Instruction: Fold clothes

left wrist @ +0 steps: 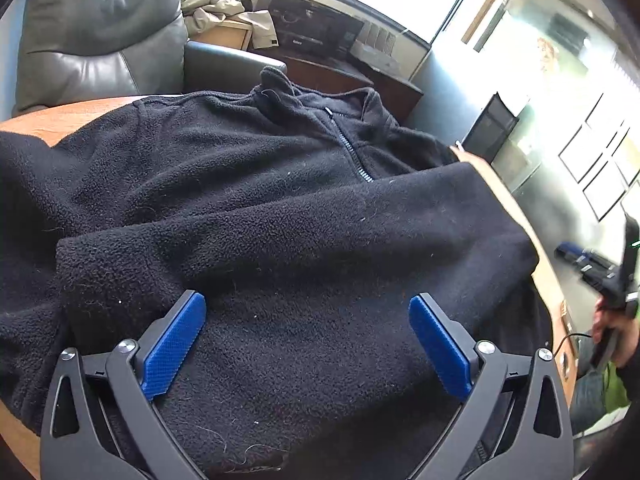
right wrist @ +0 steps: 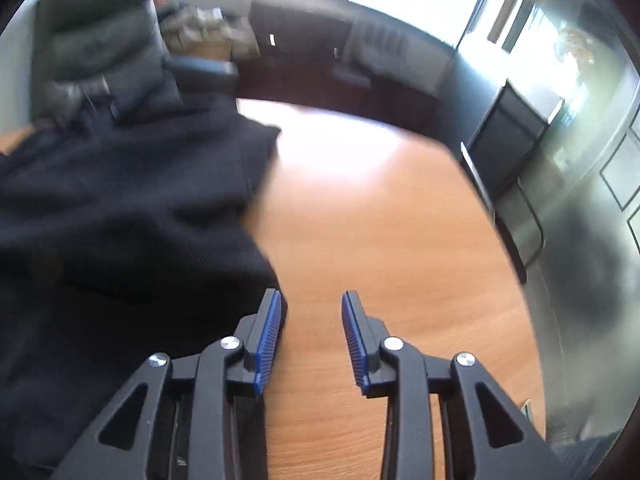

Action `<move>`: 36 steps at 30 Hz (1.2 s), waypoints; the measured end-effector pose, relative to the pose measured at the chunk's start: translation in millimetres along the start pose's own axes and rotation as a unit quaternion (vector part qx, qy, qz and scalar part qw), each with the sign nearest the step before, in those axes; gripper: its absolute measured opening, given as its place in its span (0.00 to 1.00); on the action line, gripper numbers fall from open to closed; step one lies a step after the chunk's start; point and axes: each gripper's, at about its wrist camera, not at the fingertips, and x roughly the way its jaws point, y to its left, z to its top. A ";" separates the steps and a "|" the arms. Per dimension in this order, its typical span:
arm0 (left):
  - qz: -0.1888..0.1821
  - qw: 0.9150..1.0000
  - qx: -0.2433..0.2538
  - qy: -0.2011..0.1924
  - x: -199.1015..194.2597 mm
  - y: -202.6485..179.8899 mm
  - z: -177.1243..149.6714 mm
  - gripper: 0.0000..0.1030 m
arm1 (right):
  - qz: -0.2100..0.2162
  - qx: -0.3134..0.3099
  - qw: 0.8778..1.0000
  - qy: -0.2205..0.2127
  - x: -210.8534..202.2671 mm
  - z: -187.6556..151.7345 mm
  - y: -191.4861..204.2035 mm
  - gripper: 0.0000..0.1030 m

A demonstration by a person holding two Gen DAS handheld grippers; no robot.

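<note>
A black fleece jacket [left wrist: 256, 184] with a zipper and collar lies spread on a round wooden table [left wrist: 72, 116], one sleeve folded across its front. My left gripper [left wrist: 307, 308] is wide open just above the jacket's lower part, holding nothing. My right gripper [right wrist: 310, 304] is partly open and empty over bare table [right wrist: 380, 220], its left finger next to the jacket's right edge [right wrist: 140, 200]. The right wrist view is blurred. The right gripper also shows at the far right of the left wrist view [left wrist: 592, 268], held in a hand.
A grey leather armchair [left wrist: 100, 32] stands behind the table. Clothes lie piled on a box [left wrist: 228, 16] beside dark cabinets [left wrist: 320, 36] under bright windows. A dark chair [right wrist: 504, 136] stands at the table's right edge.
</note>
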 end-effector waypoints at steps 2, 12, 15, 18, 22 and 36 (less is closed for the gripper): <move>0.005 1.000 0.009 -0.007 -5.3 -4.5 -3.2 1.00 | 0.051 -0.045 0.997 -0.036 -15.7 20.9 17.7 0.38; -0.017 1.000 -0.002 -0.023 -16.6 3.6 -8.3 1.00 | 0.163 -0.064 0.983 0.055 71.8 -8.2 44.7 0.33; -0.012 1.000 -0.003 -0.018 -18.3 1.3 -6.8 1.00 | 0.149 -0.063 0.986 0.048 54.5 7.2 41.6 0.36; -0.020 0.999 -0.031 -0.002 -21.5 -3.7 -1.0 1.00 | 0.133 -0.057 0.989 -0.002 28.8 9.1 23.3 0.57; -0.066 0.998 -0.019 -0.006 -13.6 -42.8 14.7 1.00 | 0.147 -0.049 0.987 0.044 52.1 -8.1 -0.7 0.57; -0.120 0.992 0.031 0.005 57.8 -155.6 49.9 1.00 | 0.136 -0.152 0.979 0.019 39.6 -26.7 -22.4 0.48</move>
